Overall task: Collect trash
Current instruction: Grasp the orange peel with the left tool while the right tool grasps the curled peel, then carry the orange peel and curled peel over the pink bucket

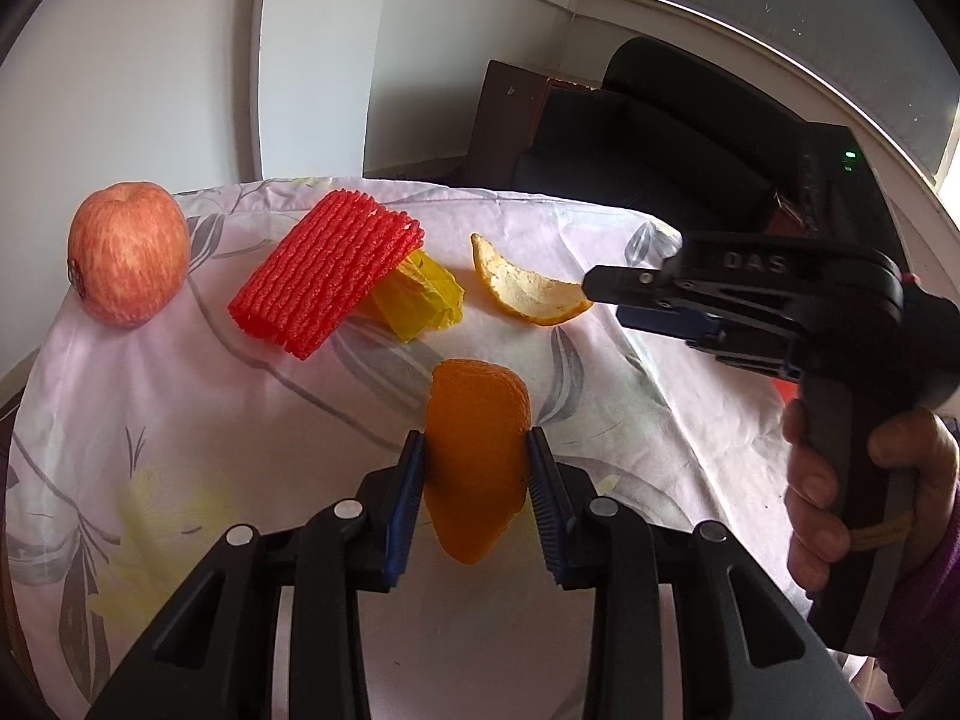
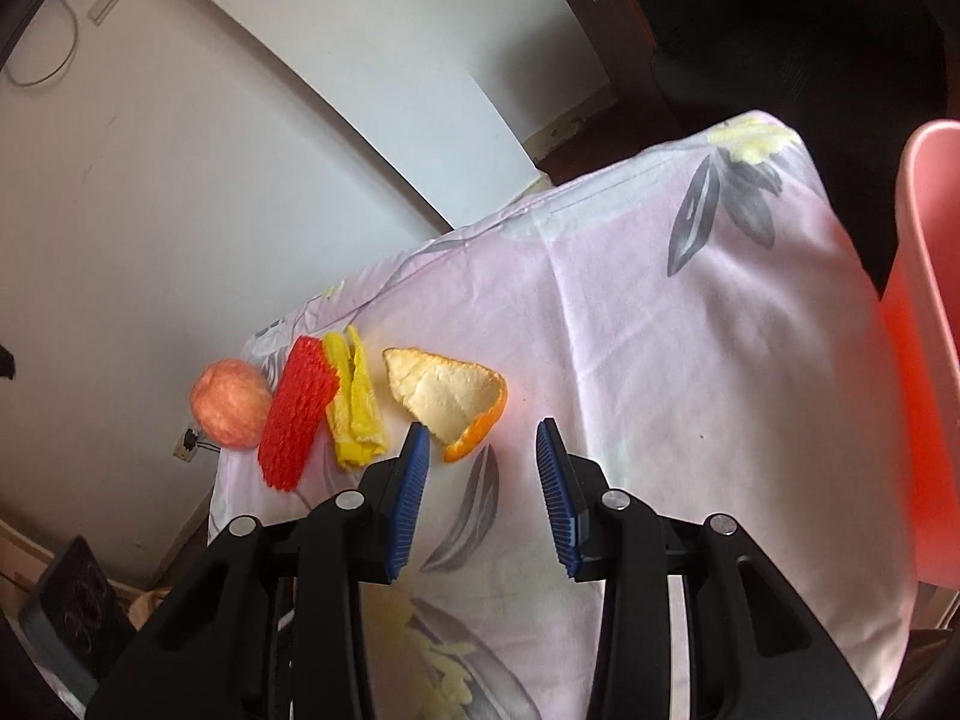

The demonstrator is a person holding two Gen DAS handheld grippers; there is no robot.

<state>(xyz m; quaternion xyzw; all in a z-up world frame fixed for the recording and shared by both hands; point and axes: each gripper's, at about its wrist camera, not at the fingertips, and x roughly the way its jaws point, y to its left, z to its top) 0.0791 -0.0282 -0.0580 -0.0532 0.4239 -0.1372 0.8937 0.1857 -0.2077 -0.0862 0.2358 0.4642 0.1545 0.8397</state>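
Left gripper (image 1: 477, 468): blue ribbed pads clamped on an orange peel piece (image 1: 477, 456), a curved shell with glossy orange rind outward, raised over the floral cloth (image 1: 180, 420).

Right gripper (image 2: 483, 450): jaws apart with nothing between them, poised just short of a second peel (image 2: 444, 396); a hand (image 1: 840, 492) grips its handle.

Second peel: lies on the cloth, pale pith up, orange rim curling.

Yellow wrapper (image 1: 420, 294): crumpled, partly under the red foam net (image 1: 327, 279).

Red foam net: ribbed, flattened sleeve.

Apple (image 1: 127, 252): red-streaked, at the far cloth edge.
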